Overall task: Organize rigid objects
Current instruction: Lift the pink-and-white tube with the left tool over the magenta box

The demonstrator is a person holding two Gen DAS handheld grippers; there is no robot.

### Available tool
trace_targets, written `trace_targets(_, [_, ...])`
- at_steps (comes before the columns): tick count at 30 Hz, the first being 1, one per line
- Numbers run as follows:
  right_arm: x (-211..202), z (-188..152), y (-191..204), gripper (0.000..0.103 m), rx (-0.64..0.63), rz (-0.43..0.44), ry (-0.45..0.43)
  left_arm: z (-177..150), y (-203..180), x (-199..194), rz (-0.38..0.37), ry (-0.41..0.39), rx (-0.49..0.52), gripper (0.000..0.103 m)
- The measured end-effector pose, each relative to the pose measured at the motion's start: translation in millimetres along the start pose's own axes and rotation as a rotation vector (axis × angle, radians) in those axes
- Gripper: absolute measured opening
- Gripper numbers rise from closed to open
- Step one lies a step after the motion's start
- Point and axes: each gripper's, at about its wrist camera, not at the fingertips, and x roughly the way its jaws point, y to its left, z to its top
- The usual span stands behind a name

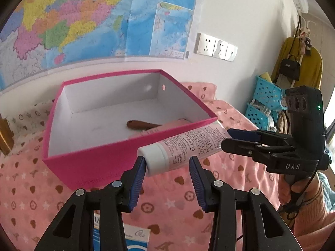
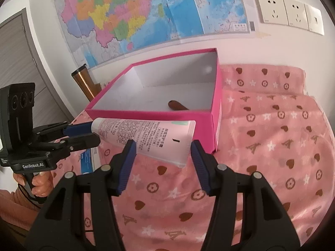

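Observation:
A pink tube (image 1: 188, 144) with a white cap (image 1: 155, 161) hangs level in the air just before the near wall of an open pink box (image 1: 100, 163). My left gripper (image 1: 167, 163) is shut on the cap end. My right gripper (image 2: 162, 146) is shut on the flat crimped end of the tube (image 2: 167, 140). Each gripper shows in the other's view: the right gripper (image 1: 226, 140) at the right, the left gripper (image 2: 94, 133) at the left. Inside the box (image 2: 159, 115) lie a brown handle (image 1: 140, 124) and a pink item (image 1: 167, 126), both partly hidden by the wall.
A pink patterned blanket (image 2: 272, 146) covers the surface. A blue and white carton (image 1: 136, 236) lies under my left gripper. A copper tumbler (image 2: 82, 81) stands left of the box. Blue baskets (image 1: 266, 102) stand at the right. A map (image 1: 73, 21) hangs behind.

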Motion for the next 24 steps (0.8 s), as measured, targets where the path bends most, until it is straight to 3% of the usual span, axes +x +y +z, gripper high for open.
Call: trace_targets(24, [0.2,27.9,-6.6,0.057,-0.031,-0.03,-0.042,29.4,3.1,10.2,-0.002,-0.021,0.008,0.043])
